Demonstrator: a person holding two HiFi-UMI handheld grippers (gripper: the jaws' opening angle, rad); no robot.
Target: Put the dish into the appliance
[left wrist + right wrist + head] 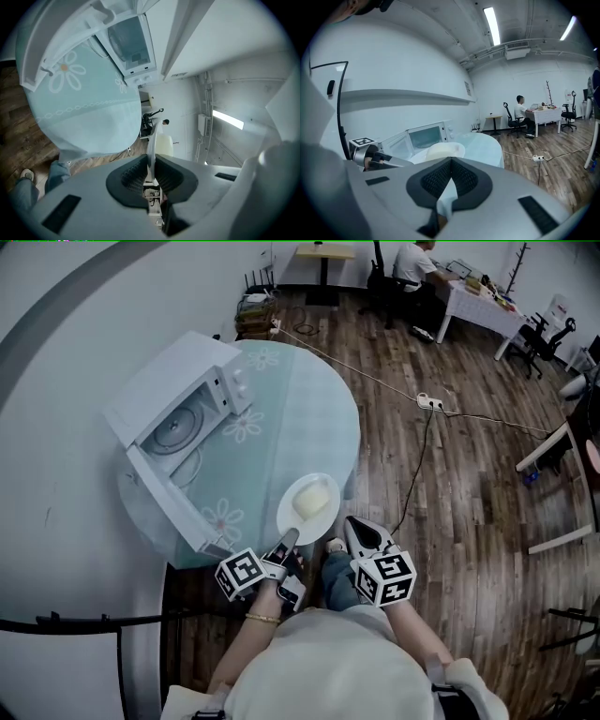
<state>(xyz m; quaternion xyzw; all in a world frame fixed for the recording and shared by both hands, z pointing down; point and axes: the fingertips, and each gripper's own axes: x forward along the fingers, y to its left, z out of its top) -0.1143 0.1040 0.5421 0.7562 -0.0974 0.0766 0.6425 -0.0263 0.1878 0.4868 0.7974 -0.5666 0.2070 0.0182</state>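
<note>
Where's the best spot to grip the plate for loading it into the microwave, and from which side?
Grip the plate at its bare near rim, coming edge-on from the person's side. It is flat and thin, and the food mound fills the middle. The left gripper is clamped there, so the far edge faces the open microwave.

The right gripper (451, 160) is empty, its fingers (433, 180) meeting at the tips. Just beyond them sits a pale dish (445, 151) over the round, light-blue tabletop (485, 145). The left gripper (401, 162) reaches to the dish's rim from the left. Behind the dish stands a white microwave (424, 136) with its door open. Far off, across the wood floor (553, 164), a person (519, 108) sits at a desk.
</note>
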